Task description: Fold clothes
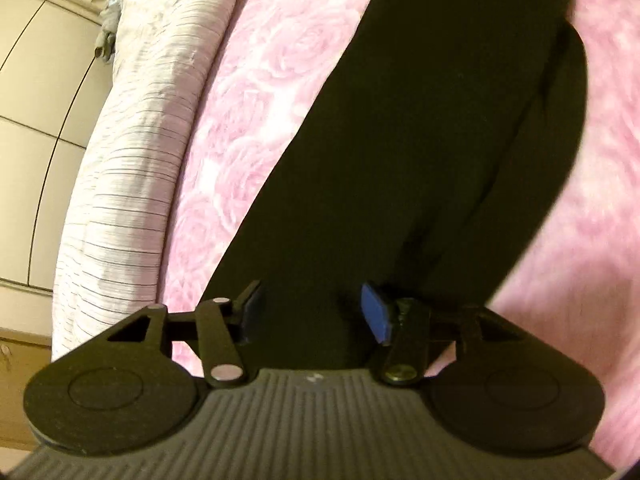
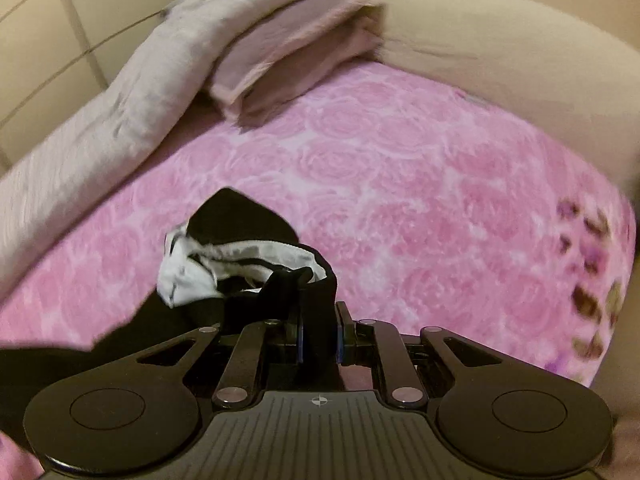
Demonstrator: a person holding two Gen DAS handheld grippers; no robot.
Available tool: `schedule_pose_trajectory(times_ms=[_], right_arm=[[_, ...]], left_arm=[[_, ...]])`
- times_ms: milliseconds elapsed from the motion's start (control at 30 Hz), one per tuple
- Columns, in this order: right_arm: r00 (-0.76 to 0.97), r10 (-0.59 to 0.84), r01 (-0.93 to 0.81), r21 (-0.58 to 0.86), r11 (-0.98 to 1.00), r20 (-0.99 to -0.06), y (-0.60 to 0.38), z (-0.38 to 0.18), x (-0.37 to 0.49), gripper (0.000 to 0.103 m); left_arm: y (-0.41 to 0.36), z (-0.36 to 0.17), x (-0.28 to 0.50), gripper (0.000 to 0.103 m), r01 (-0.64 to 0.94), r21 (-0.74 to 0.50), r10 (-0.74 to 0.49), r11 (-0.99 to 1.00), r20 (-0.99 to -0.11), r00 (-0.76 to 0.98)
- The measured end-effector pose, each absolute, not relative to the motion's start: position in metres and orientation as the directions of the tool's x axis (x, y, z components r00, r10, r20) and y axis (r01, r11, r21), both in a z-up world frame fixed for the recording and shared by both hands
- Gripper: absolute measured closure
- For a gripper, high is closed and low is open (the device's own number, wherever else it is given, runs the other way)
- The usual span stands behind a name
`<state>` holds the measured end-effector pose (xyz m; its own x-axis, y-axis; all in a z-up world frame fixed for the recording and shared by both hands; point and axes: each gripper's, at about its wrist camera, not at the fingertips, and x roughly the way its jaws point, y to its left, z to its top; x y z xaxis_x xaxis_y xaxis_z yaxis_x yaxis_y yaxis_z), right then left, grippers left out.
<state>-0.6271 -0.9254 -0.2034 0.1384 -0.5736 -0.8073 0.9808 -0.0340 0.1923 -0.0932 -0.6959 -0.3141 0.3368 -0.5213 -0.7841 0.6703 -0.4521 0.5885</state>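
Note:
A long black garment (image 1: 420,140) lies stretched out on the pink rose-patterned bedspread (image 1: 260,80). My left gripper (image 1: 314,312) is open, its blue-padded fingers spread just above the near part of the black cloth, holding nothing. In the right wrist view my right gripper (image 2: 319,340) is shut on the black garment (image 2: 280,292), pinching a bunched end with a white lining (image 2: 192,272) and lifting it off the bedspread (image 2: 420,200).
A striped white duvet (image 1: 132,160) runs along the bed's left edge, with cream cupboards (image 1: 36,100) beyond. In the right wrist view, a folded pinkish blanket (image 2: 288,52) and grey duvet (image 2: 120,112) lie at the far side before a beige headboard (image 2: 500,48).

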Motion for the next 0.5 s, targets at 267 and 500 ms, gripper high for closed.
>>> schedule_pose_trajectory(times_ms=[267,500], right_arm=[[0.053,-0.574,0.911,0.274,-0.307,-0.817,-0.962,-0.207,-0.700,0.091],[0.036,-0.540,0.913,0.248,-0.324,-0.841,-0.962,-0.223,-0.706,0.092]], left_arm=[[-0.665,-0.343,-0.089,0.049,0.634,0.600,-0.476,-0.487,-0.792,0.383],[-0.660,-0.344,-0.080,0.048,0.587,0.653,-0.510,-0.479,-0.751,0.419]])
